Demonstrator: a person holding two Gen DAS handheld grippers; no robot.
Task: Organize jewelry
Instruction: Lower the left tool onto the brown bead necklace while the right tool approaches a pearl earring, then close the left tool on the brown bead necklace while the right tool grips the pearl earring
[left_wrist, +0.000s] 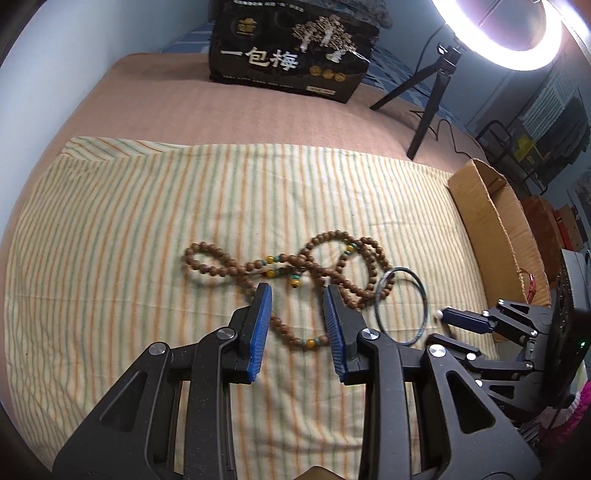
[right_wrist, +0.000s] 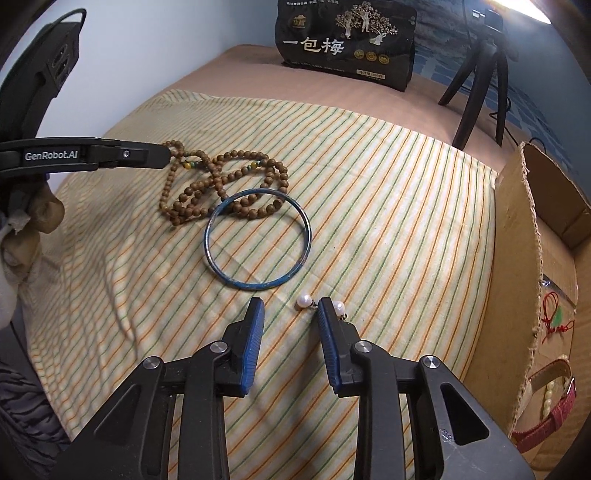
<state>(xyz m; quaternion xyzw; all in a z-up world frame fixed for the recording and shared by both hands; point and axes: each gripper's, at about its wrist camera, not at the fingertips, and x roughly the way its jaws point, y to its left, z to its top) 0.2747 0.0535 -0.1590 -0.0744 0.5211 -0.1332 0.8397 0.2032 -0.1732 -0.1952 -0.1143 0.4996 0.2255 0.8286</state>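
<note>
Left gripper: the black left gripper with blue ribbed pads (left_wrist: 297, 291) hangs low over the striped cloth, fingers spread wide, gripping nothing; a stretch of beads lies between its tips.
Right gripper: the black right gripper with blue pads (right_wrist: 290, 308) is also spread wide and empty, its tips near the cloth just short of the bangle.
Necklace: a long brown wooden bead necklace with yellow and green accent beads (left_wrist: 295, 264) lies in tangled loops on the cloth, one loop crossing the bangle's rim.
Bangle: a thin blue metal bangle (right_wrist: 221, 218) lies flat beside the necklace, partly over its beads.
Earrings: two small white pearl earrings (right_wrist: 305, 298) lie at the right gripper's right finger, one just inside the tip, the other half hidden behind it.
Surface: a cream cloth with orange and green stripes (left_wrist: 147, 206) covers a pinkish-brown bed surface (left_wrist: 166, 99).
Box: an open brown cardboard box (right_wrist: 532, 236) stands at the cloth's right edge, holding a red strap and a red cord.
Background: a black snack bag with white Chinese characters (left_wrist: 291, 48), a black tripod (left_wrist: 424, 99) and a lit ring light (left_wrist: 495, 40) stand at the far end.
</note>
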